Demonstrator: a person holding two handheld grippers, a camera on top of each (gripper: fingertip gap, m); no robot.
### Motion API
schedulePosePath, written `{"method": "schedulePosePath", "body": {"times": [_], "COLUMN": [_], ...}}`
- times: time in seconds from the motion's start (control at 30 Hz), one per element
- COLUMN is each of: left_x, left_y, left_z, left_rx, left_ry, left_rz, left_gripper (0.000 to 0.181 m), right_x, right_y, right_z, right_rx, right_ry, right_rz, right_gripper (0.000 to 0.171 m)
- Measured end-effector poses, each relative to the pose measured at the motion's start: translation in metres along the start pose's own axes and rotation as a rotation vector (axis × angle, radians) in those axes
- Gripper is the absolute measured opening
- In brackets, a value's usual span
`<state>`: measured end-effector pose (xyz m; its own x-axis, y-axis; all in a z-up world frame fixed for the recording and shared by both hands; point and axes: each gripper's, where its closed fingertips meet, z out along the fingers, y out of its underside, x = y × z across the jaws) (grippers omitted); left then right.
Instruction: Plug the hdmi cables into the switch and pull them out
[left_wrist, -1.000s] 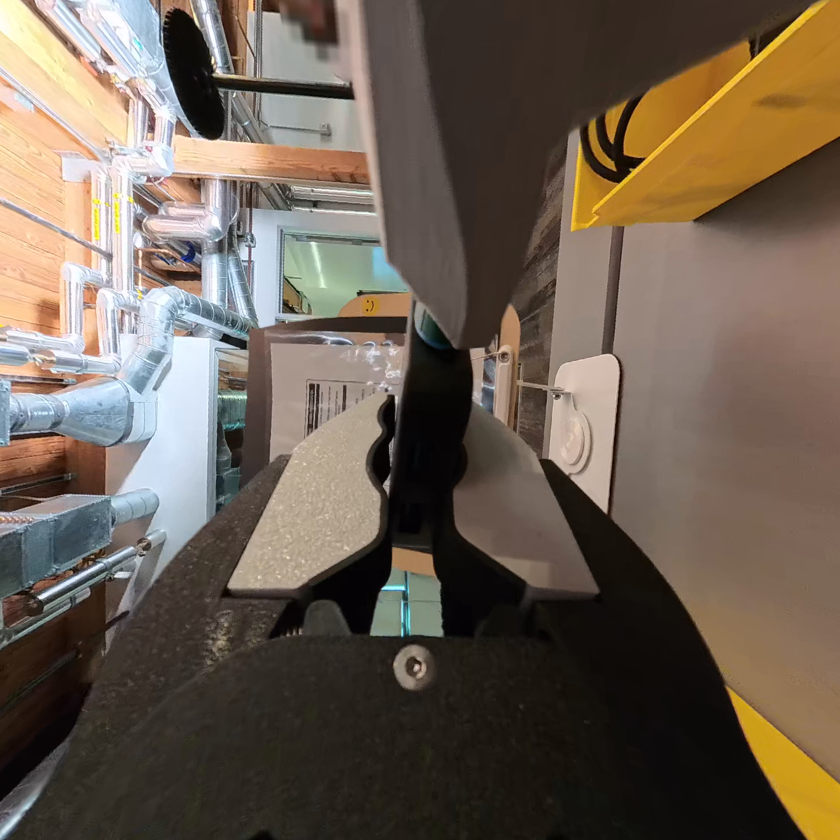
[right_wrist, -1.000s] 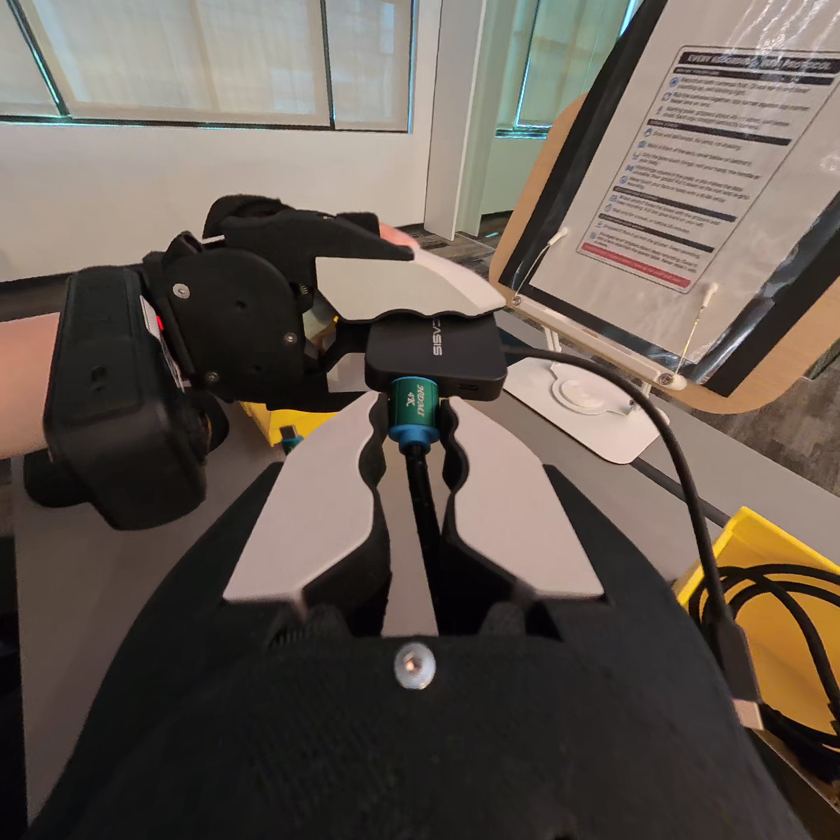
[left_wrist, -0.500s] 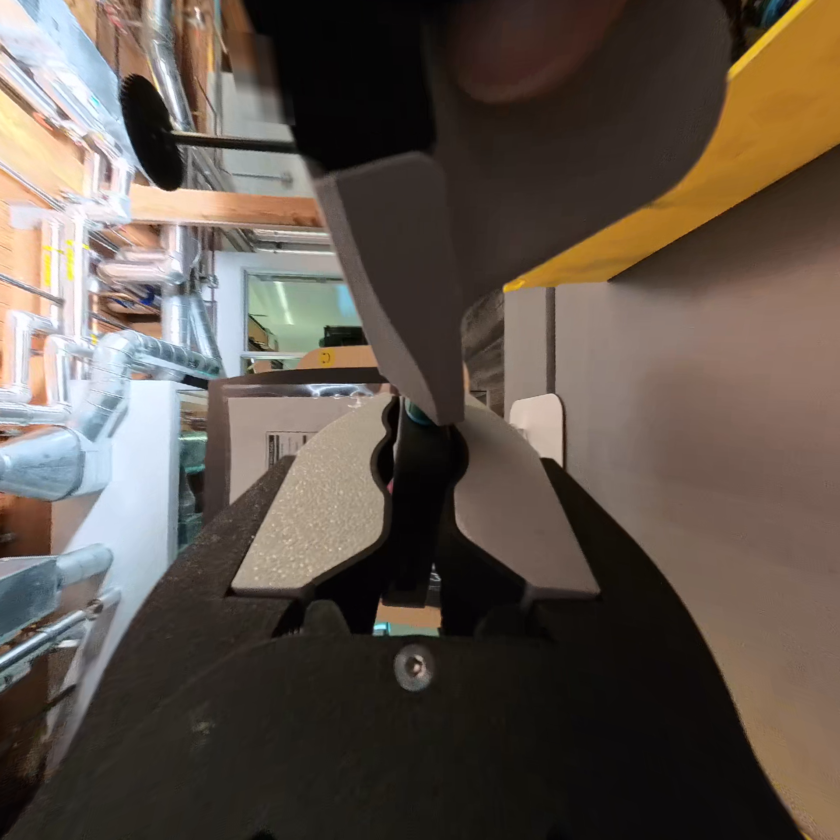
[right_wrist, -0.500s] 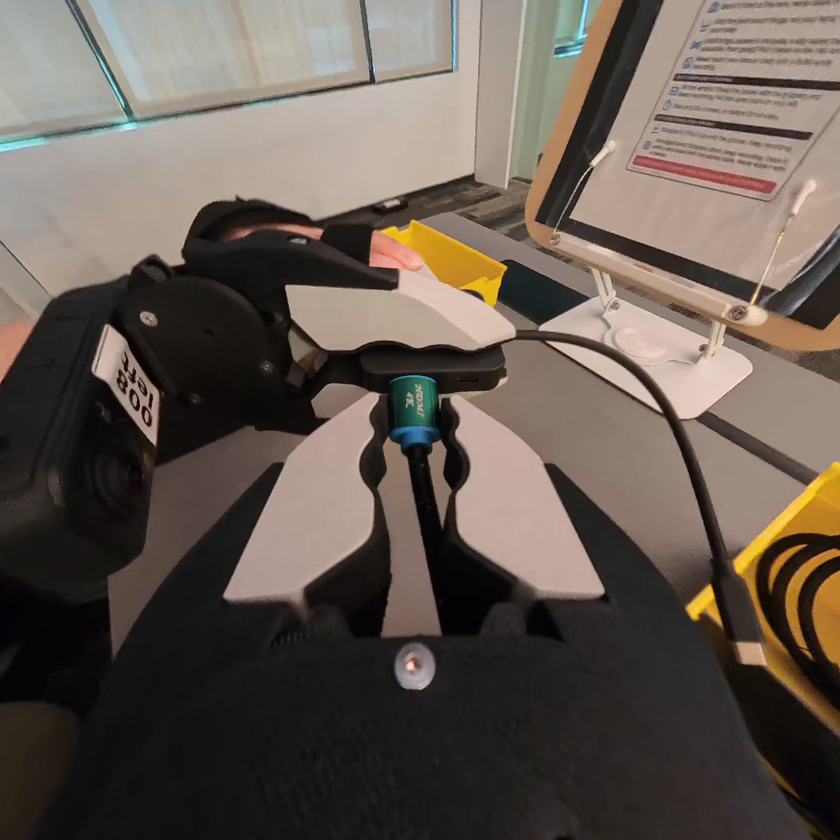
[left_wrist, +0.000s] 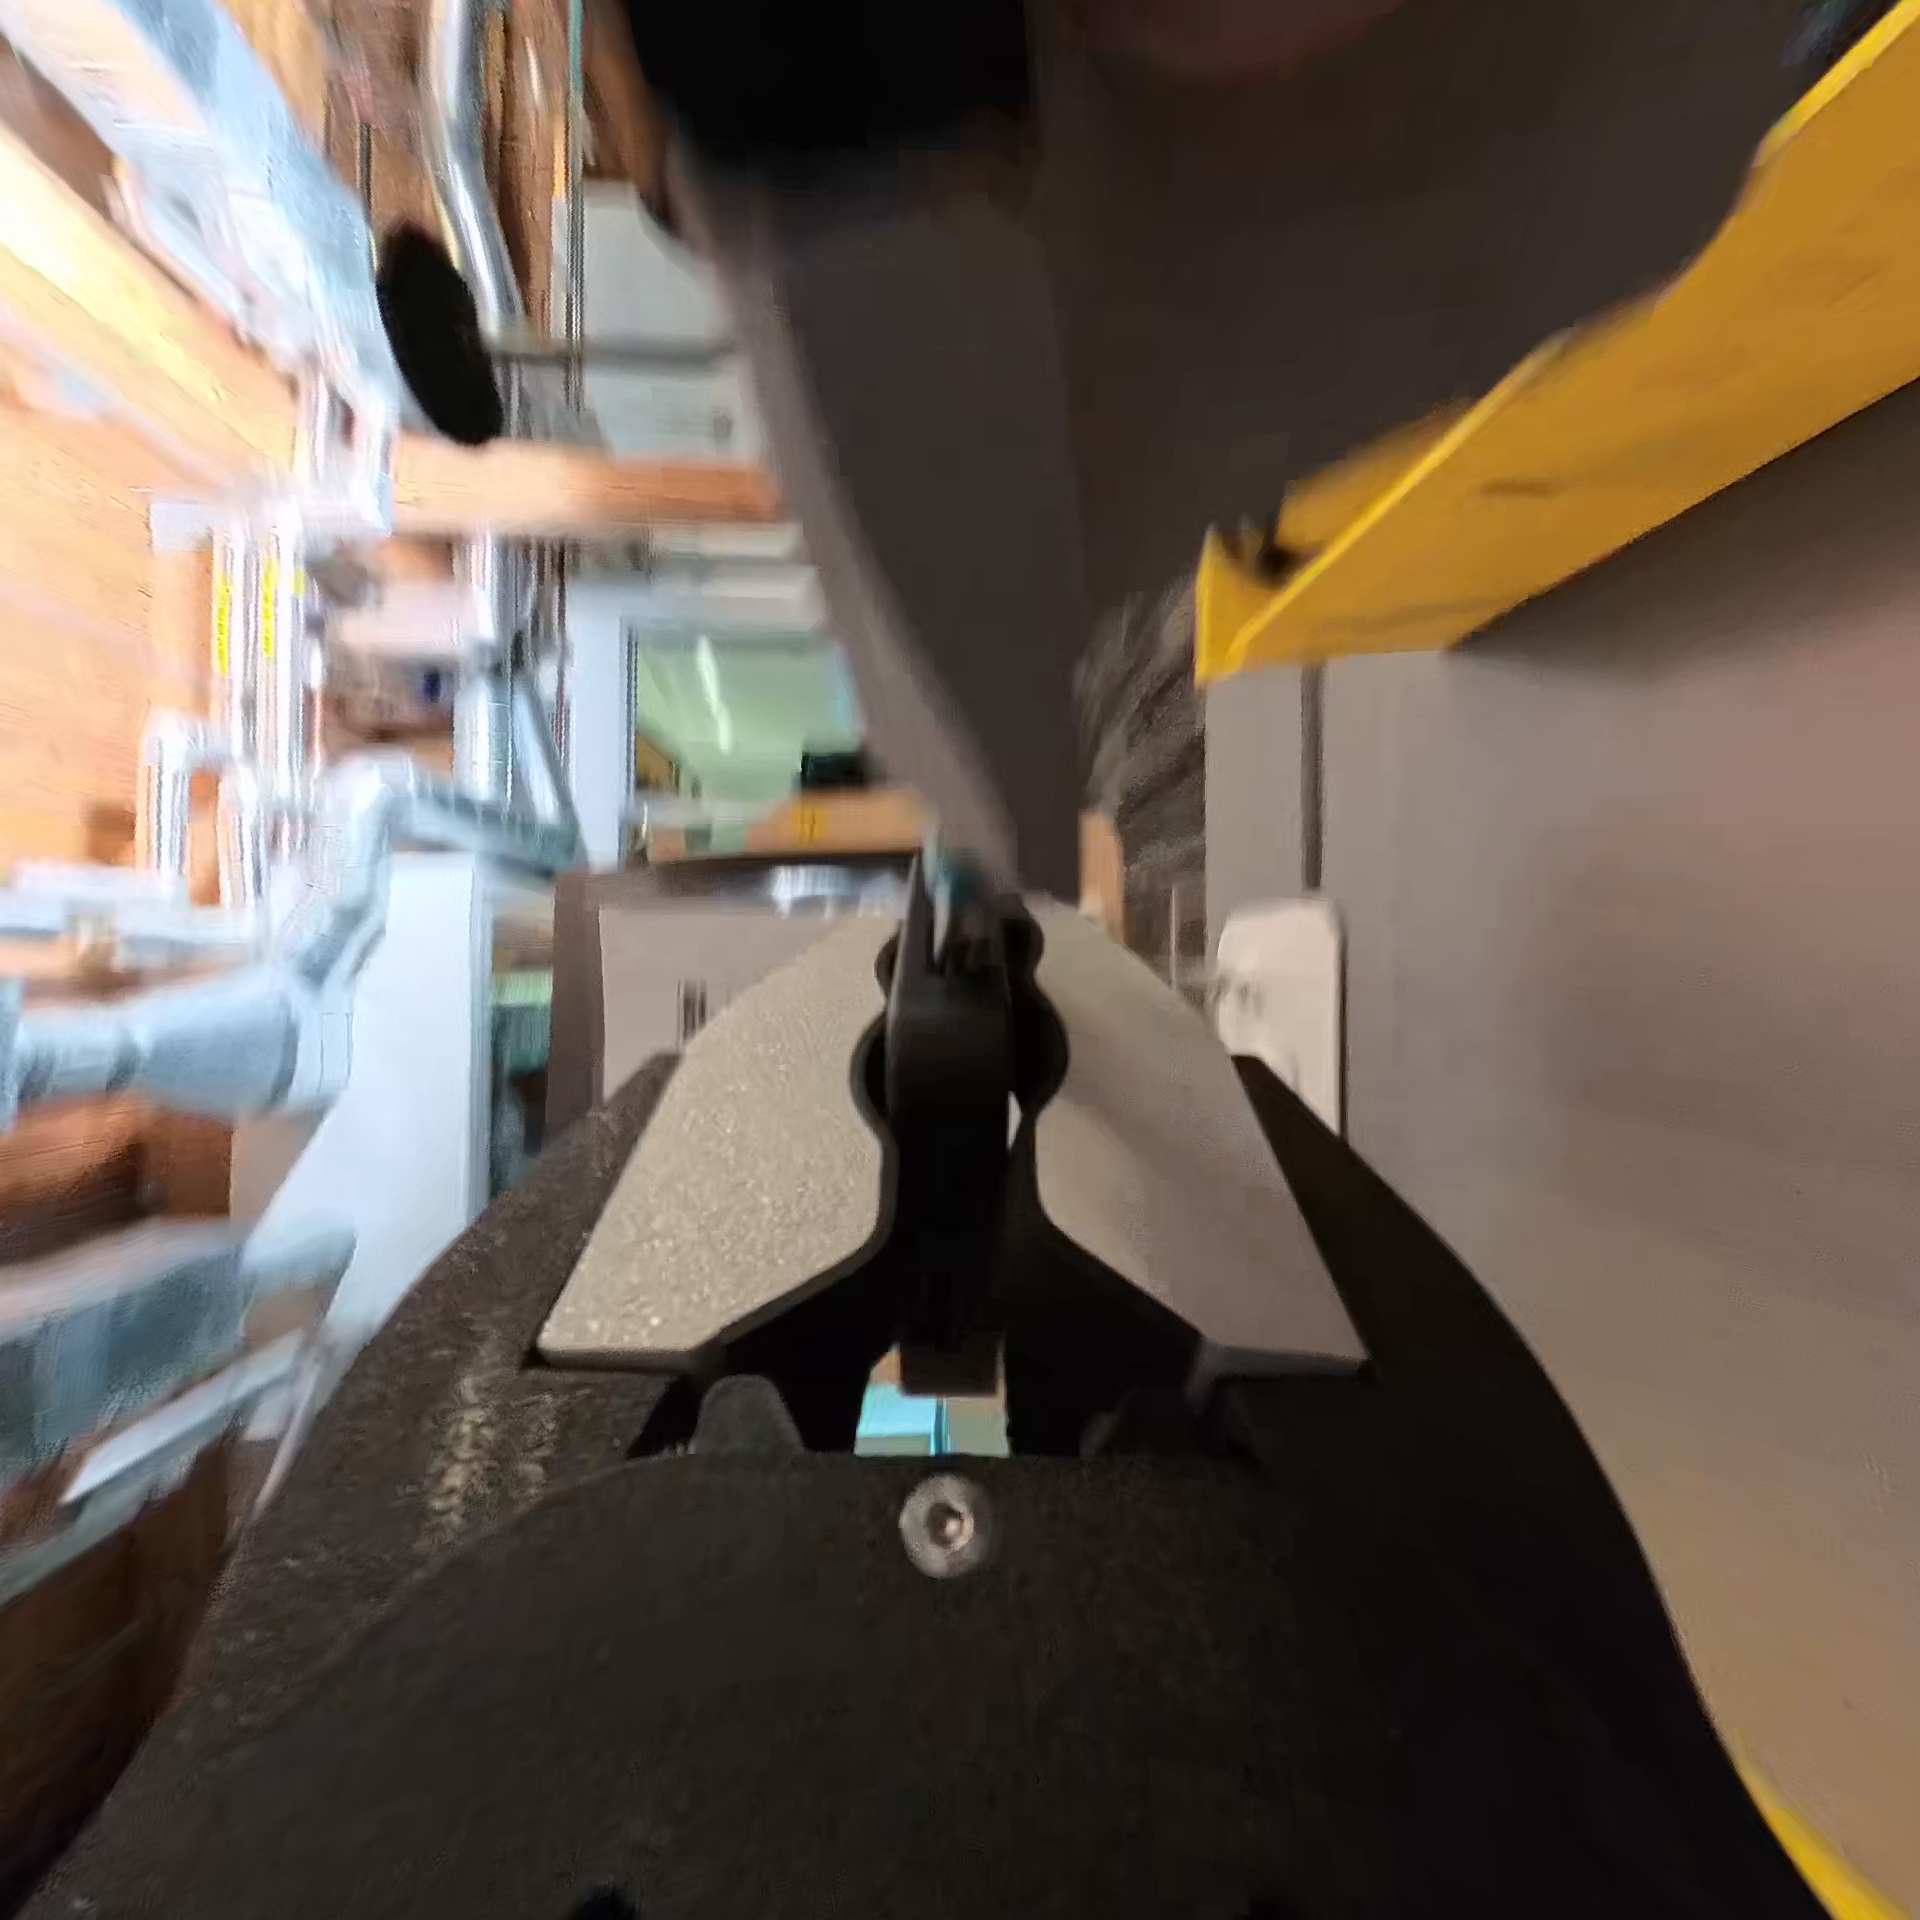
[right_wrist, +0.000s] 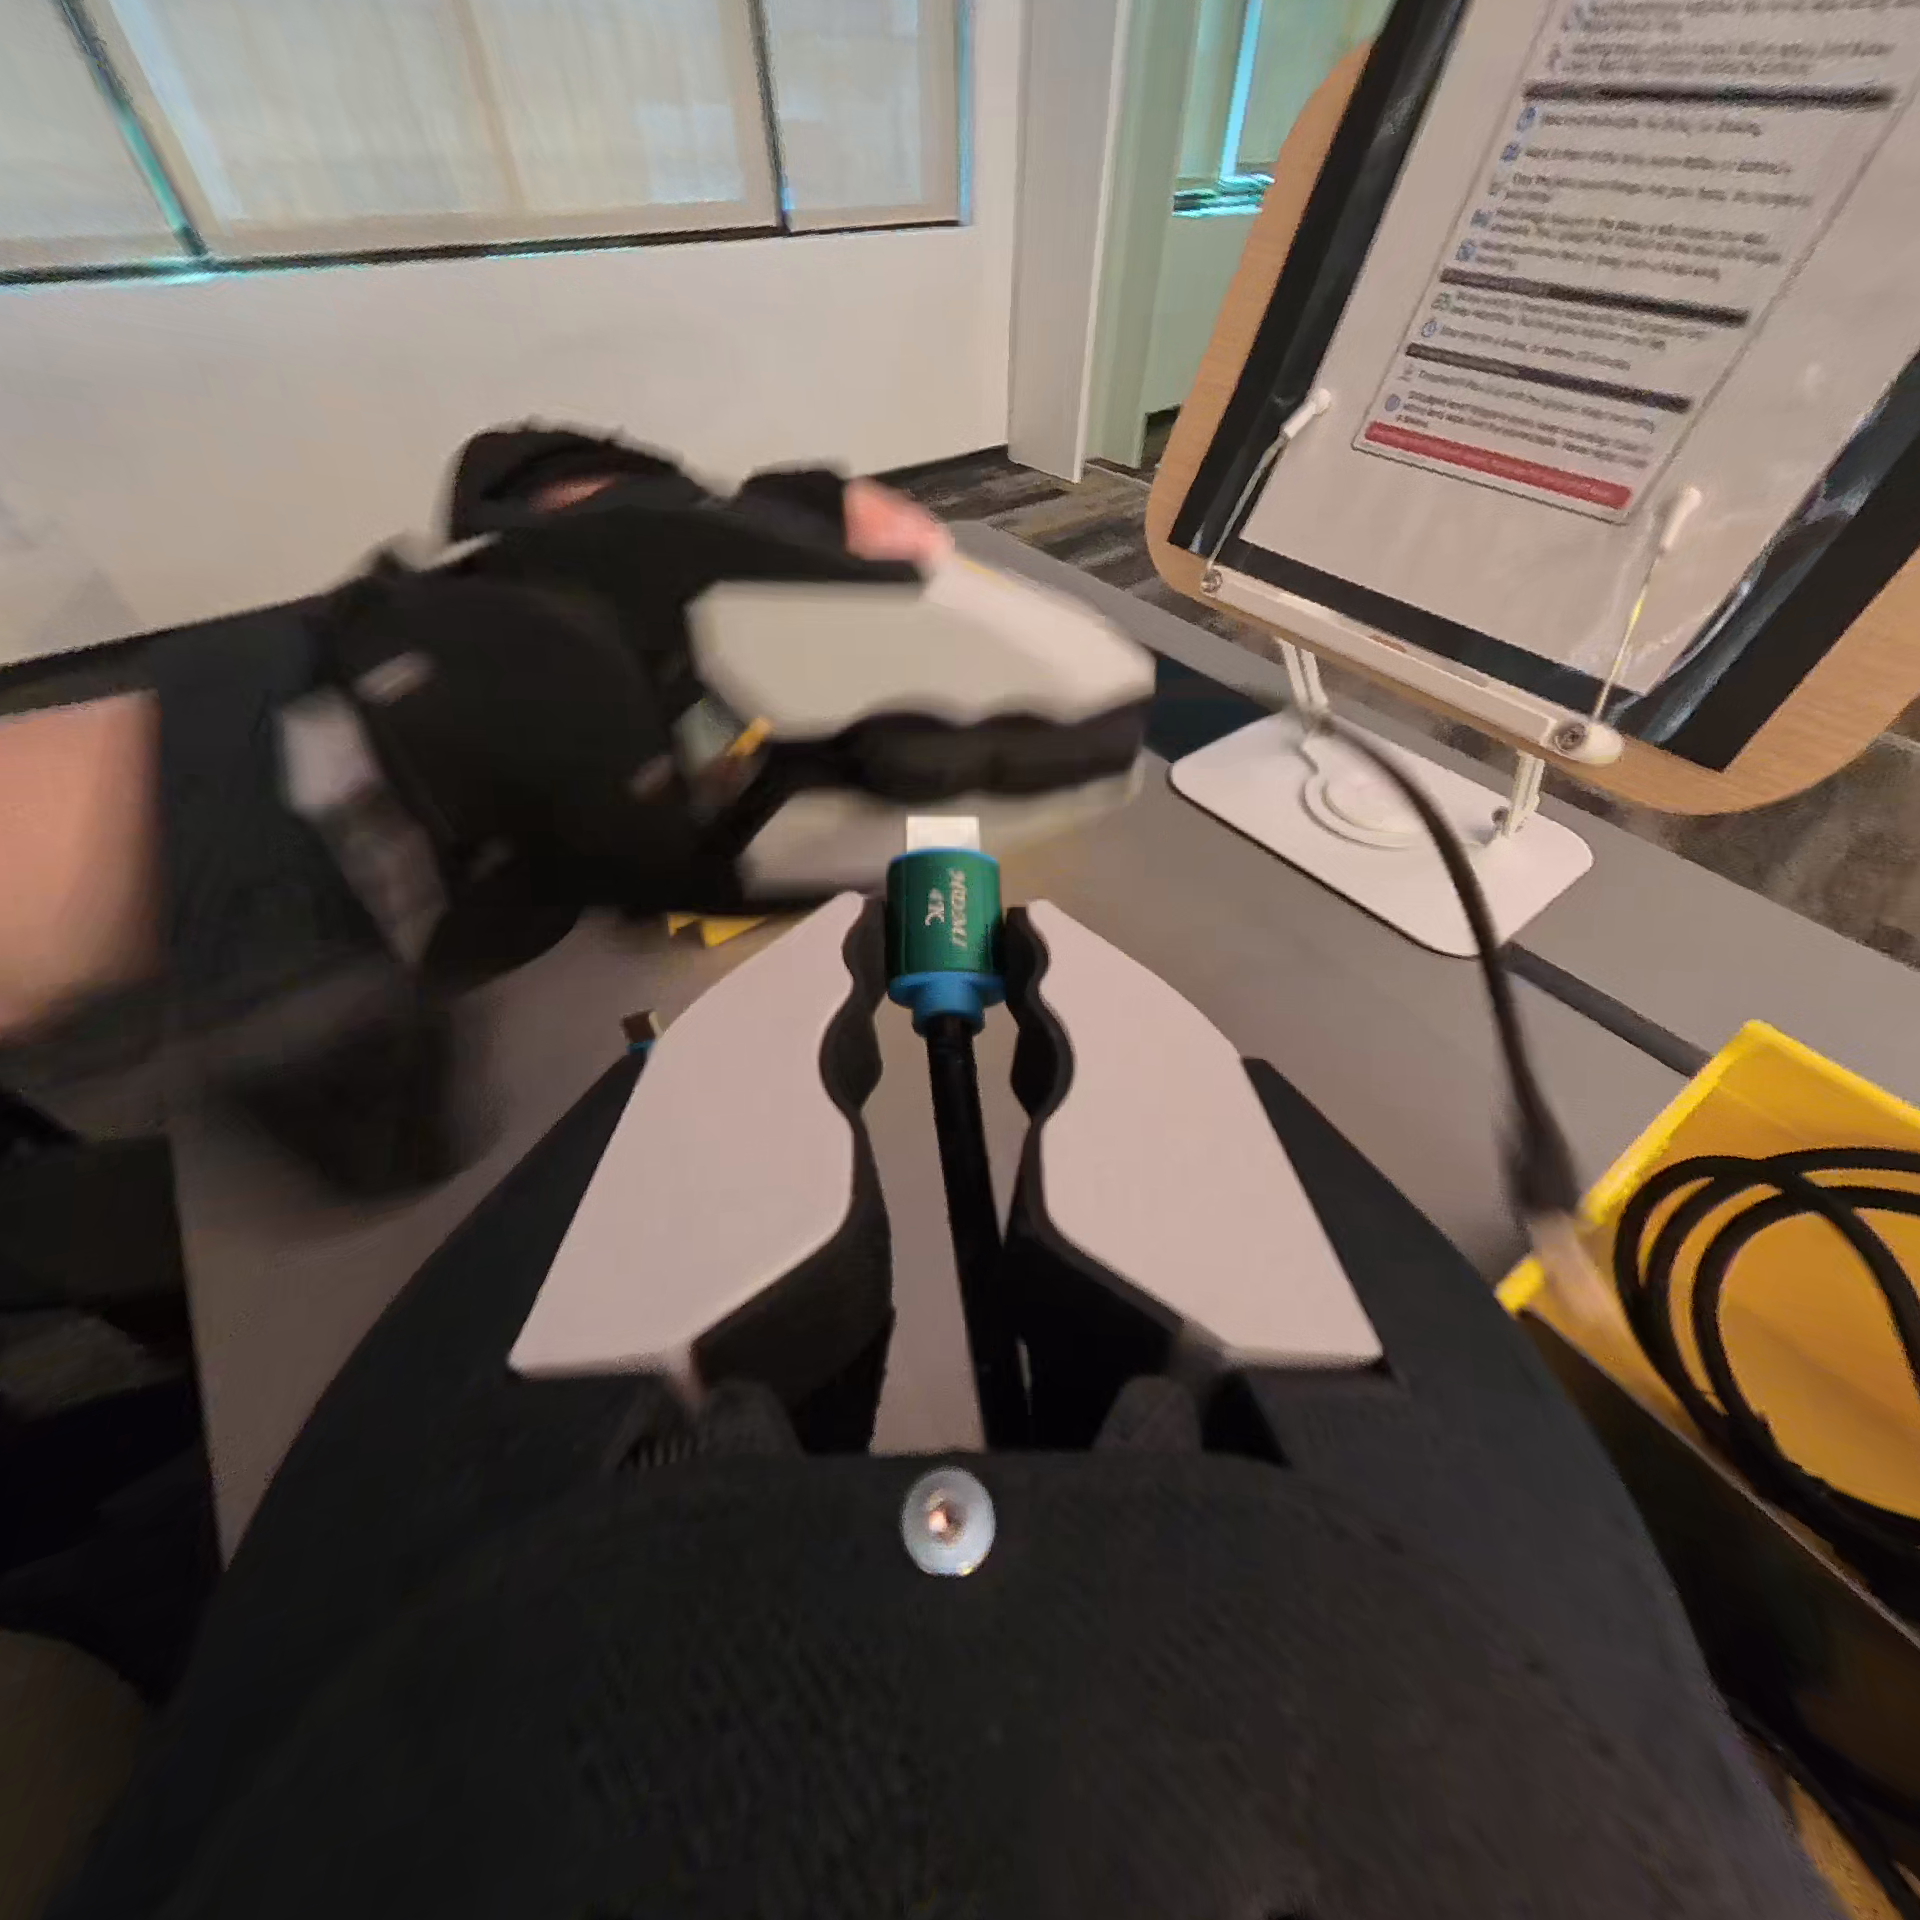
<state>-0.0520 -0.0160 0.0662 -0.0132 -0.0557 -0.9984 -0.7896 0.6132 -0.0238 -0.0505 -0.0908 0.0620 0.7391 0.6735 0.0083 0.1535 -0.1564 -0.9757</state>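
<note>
Glossy green metal plug (right_wrist: 942, 925), matt grey table (right_wrist: 1299, 987), braided cable (right_wrist: 966, 1195).

Left hand-held gripper (left_wrist: 951, 997) clamps the black switch (left_wrist: 948, 1122) edge-on.

Lettered green plug (right_wrist: 942, 928); printed sign (right_wrist: 1621, 301).

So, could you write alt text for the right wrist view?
The right tool grips a green HDMI plug, its metal tip bare, just short of the black switch clamped in the left tool above a grey table.
</note>
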Motion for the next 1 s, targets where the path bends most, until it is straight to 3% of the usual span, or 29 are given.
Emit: {"method": "schedulePosePath", "body": {"times": [0.03,0.07,0.1,0.17,0.23,0.4,0.6,0.7,1.0], "left_x": [-0.003,-0.006,-0.011,-0.029,-0.037,-0.037,-0.029,-0.022,-0.010], "left_y": [0.049,0.088,0.099,0.088,0.079,0.062,0.059,0.055,0.032], "left_z": [0.007,0.006,-0.003,-0.024,-0.029,-0.031,-0.045,-0.049,-0.050], "left_rx": [-0.192,-0.282,-0.229,-0.084,-0.069,-0.086,-0.073,-0.074,-0.038], "left_ry": [0.018,0.044,0.047,-0.027,-0.060,-0.007,0.010,0.024,0.088], "left_rz": [-0.029,-0.105,-0.195,-0.257,-0.201,-0.171,-0.162,-0.139,-0.091], "left_gripper": [0.016,0.016,0.015,0.015,0.015,0.016,0.015,0.015,0.015], "right_x": [0.005,0.017,0.027,0.043,0.047,0.052,0.127,0.152,0.142], "right_y": [-0.005,-0.014,-0.019,-0.011,-0.009,-0.062,-0.062,-0.030,0.112], "right_z": [-0.018,-0.043,-0.066,-0.090,-0.091,-0.107,-0.134,-0.121,-0.057], "right_rx": [0.048,0.137,0.208,0.214,0.168,0.130,-0.101,-0.180,-0.656], "right_ry": [0.002,0.024,0.035,0.066,0.036,-0.044,0.166,0.183,-0.166], "right_rz": [0.025,0.074,0.097,0.123,0.119,-0.070,-0.304,-0.305,-0.164], "right_gripper": [0.023,0.023,0.023,0.023,0.023,0.023,0.023,0.023,0.023]}}
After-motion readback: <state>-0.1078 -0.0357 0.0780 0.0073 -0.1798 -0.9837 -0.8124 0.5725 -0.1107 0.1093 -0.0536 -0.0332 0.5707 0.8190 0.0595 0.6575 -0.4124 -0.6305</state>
